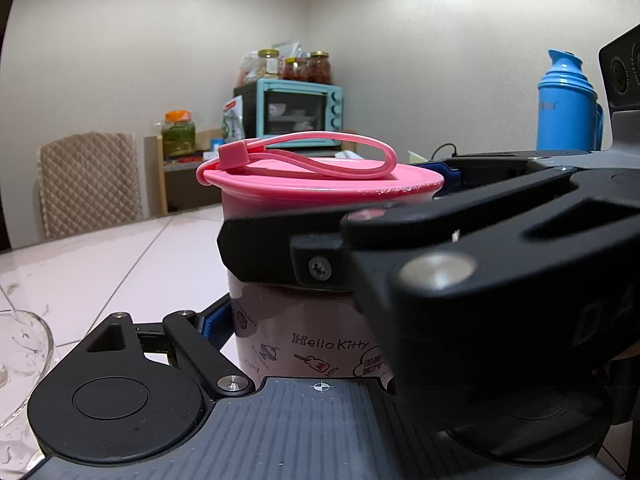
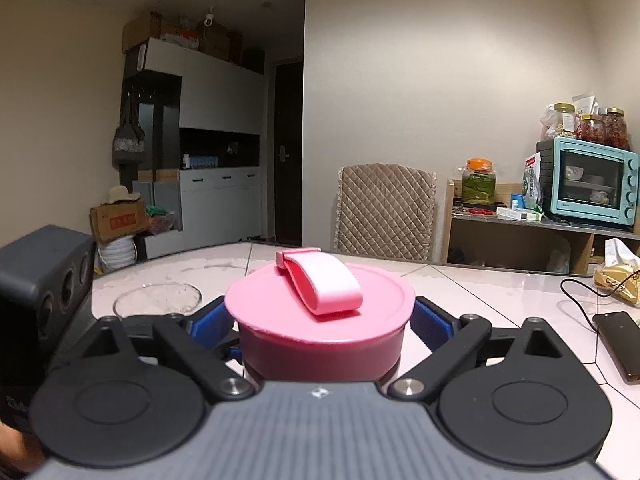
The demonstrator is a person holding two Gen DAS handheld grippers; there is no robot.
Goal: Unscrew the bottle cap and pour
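A pink Hello Kitty bottle (image 1: 304, 344) stands upright on the white table. Its pink cap (image 1: 320, 180) carries a loop strap. My left gripper (image 1: 304, 320) is shut on the bottle's body, low down. My right gripper (image 2: 320, 320) is shut on the cap (image 2: 320, 320) from the sides, its blue pads (image 2: 210, 320) pressed against the rim. In the left wrist view the right gripper's black finger (image 1: 280, 248) crosses in front of the bottle just under the cap. A clear glass bowl (image 2: 157, 299) sits on the table to the left.
A phone (image 2: 618, 344) with a black cable and a yellow snack bag (image 2: 616, 280) lie at the right. A blue thermos (image 1: 568, 108) stands at the far right. A quilted chair (image 2: 386, 210) and a shelf with a teal oven (image 2: 592, 182) stand behind the table.
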